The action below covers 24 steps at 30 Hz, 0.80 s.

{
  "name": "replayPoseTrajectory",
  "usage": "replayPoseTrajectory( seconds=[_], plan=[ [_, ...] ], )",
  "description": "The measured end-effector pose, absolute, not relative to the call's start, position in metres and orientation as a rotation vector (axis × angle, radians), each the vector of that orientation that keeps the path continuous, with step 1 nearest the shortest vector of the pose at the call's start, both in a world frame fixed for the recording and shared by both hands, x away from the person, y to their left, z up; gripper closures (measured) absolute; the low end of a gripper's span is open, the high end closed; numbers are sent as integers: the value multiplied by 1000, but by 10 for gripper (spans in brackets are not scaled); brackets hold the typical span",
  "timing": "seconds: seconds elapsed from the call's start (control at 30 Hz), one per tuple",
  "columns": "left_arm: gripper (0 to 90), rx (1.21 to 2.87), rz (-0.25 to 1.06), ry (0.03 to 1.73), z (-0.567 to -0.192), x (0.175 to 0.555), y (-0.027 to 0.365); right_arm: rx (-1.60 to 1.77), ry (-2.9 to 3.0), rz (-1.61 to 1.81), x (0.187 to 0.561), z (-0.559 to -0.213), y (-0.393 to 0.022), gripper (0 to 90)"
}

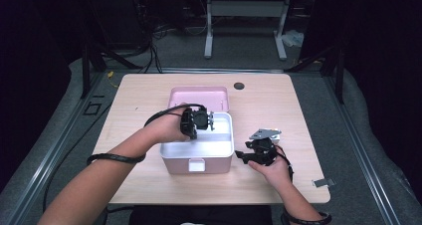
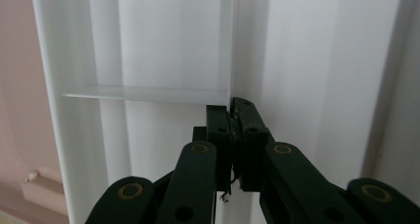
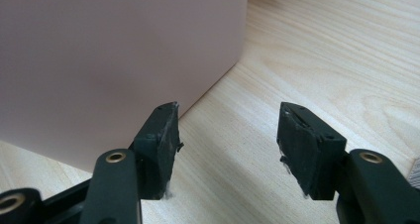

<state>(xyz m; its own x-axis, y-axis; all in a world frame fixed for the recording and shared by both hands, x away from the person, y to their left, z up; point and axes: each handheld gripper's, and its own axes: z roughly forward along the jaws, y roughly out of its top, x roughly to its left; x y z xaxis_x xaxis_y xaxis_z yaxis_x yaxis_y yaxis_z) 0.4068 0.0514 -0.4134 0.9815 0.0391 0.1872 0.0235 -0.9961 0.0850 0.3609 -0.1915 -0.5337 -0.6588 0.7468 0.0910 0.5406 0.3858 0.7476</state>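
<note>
- Here, a pink rectangular plastic storage box (image 1: 196,164) with a white inner lining sits near the middle of the pale wooden table (image 1: 149,93), its pink lid (image 1: 198,96) lying flat just behind it at twelve o'clock, touching or nearly touching the box's far edge.
- The left gripper (image 1: 211,120) hangs over the box's far half, at about eleven o'clock from the box's centre, pointing toward three o'clock across the opening.
- In the left gripper view, the left gripper (image 2: 232,110) has its jaws pressed together on the edge of a thin white plastic divider panel (image 2: 231,40), which runs up from the jaw tips toward twelve o'clock.
- A second thin white divider (image 2: 143,92) meets that panel crosswise, reaching out toward nine o'clock inside the white interior.
- In the high view the divider (image 1: 221,133) shows as a white strip across the box, splitting it into a far and a near compartment.
- The right gripper (image 1: 240,155) rests low at three o'clock of the box, held in the person's right hand (image 1: 271,170), pointing toward the box's right wall.
- In the right gripper view, the right gripper (image 3: 228,116) has its jaws spread wide with nothing between them but bare table; the left jaw tip lies just beside the box's pink outer wall (image 3: 114,60).
- A small dark round hole (image 1: 239,85) marks the table at one o'clock from the lid.
</note>
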Motion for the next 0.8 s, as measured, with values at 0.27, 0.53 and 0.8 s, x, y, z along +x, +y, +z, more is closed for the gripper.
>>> replayPoseTrajectory(
  seconds=[0.27, 0.53, 0.8],
  plan=[
    [893, 3007, 353, 64, -387, 403, 58, 1133, 2400, 1120, 361, -533, -191, 414],
    [894, 2984, 369, 163, -359, 405, 76, 1137, 2394, 1129, 360, -533, -191, 414],
    [894, 2964, 346, 343, -356, 414, 115, 1135, 2382, 1132, 360, -534, -191, 414]
  ],
)
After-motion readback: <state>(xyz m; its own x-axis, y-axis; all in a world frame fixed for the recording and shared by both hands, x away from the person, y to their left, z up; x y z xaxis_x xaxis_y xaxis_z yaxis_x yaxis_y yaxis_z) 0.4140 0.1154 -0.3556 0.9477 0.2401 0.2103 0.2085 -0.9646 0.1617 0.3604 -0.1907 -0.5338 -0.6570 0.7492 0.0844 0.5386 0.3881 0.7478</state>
